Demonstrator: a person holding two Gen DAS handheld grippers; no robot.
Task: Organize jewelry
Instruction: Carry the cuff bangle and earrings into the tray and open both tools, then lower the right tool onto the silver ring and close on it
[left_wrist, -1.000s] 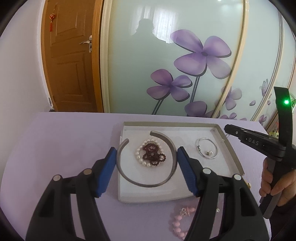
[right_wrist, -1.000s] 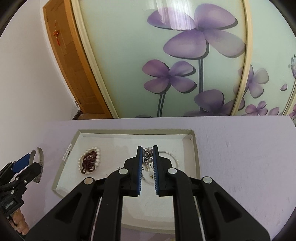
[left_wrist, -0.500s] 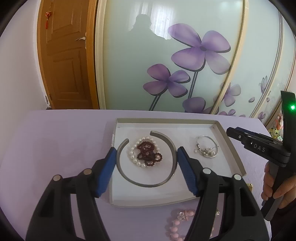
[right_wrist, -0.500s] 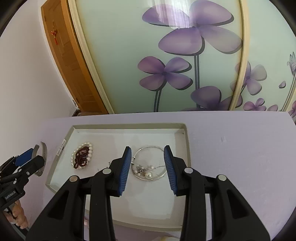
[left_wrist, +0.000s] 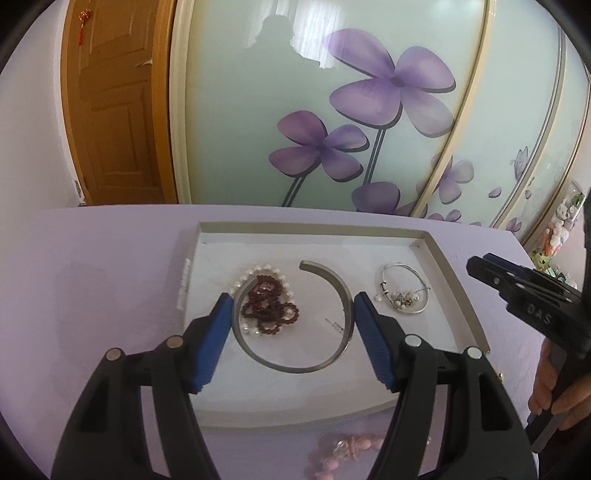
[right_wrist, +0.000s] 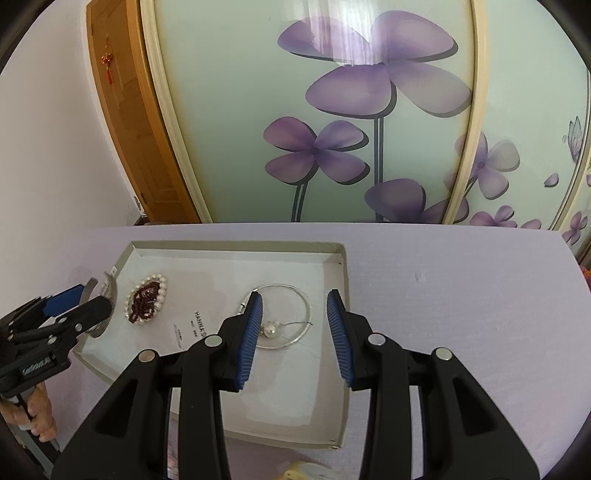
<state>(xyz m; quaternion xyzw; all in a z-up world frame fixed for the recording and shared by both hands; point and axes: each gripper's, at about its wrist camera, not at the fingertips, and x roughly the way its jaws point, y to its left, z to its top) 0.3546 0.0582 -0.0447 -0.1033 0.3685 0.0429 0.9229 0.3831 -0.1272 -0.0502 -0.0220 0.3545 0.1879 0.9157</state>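
My left gripper (left_wrist: 293, 299) is shut on a grey open metal bangle (left_wrist: 291, 367), pads pressing its two sides. It hovers over the white tray (left_wrist: 306, 229), just above a pearl bracelet (left_wrist: 258, 268) and a dark red bead bracelet (left_wrist: 269, 310) lying together. A thin silver hoop with pearl charms (left_wrist: 400, 301) lies at the tray's right. My right gripper (right_wrist: 294, 295) stands open above that silver hoop (right_wrist: 308, 314), not touching it. From the right wrist view, the left gripper (right_wrist: 85, 299) with the bangle (right_wrist: 110, 291) is at the tray's left edge.
The tray (right_wrist: 236, 245) sits on a lilac table that ends at a flowered glass wall. A pink bead bracelet (left_wrist: 343, 448) lies on the table in front of the tray. A small yellow object (right_wrist: 299, 474) shows at the near edge. A hand holds each gripper.
The right gripper opened, let go of the silver hoop in the tray and drew back a little. The left gripper carried the bangle forward and lower over the tray's beads.
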